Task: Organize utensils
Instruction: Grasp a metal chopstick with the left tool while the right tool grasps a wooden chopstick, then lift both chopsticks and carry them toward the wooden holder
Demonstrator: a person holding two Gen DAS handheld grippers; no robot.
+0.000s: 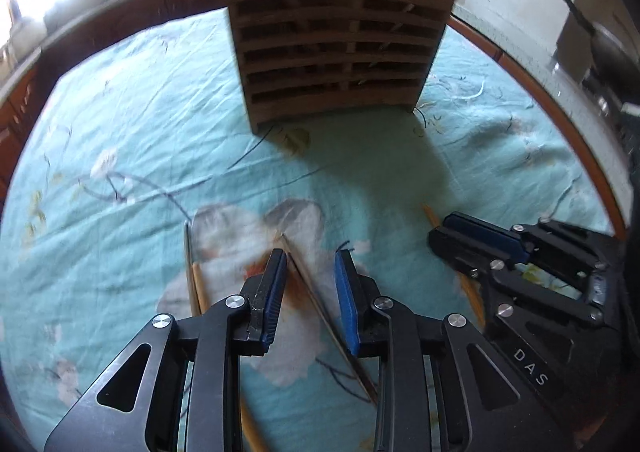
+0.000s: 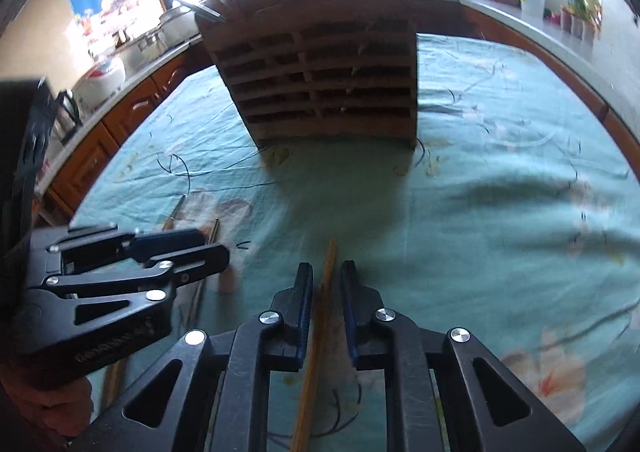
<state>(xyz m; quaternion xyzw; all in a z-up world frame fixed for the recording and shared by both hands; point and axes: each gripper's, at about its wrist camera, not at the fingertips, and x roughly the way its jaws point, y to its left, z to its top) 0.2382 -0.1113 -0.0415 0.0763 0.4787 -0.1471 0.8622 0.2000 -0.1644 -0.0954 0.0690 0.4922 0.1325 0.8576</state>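
My left gripper [image 1: 310,284] stands open low over the teal floral cloth. A dark thin chopstick [image 1: 320,316] lies slanted between its blue pads, with a gap on each side. In the right wrist view my right gripper [image 2: 326,304] is narrowly open around a light wooden chopstick [image 2: 326,272]. That chopstick runs along the gap close to the left pad and clear of the right one. From the left wrist view the right gripper [image 1: 442,226] is down at the cloth over that chopstick [image 1: 431,214]. The slatted wooden utensil holder [image 1: 336,48] [image 2: 320,84] stands upright behind both.
Two more chopsticks, one dark [image 1: 187,264] and one light [image 1: 199,284], lie left of my left gripper [image 2: 218,248]. Several utensils [image 2: 216,0] stick out of the holder's top. Wooden cabinets [image 2: 120,120] and a counter border the table, and a hand [image 2: 52,404] shows at lower left.
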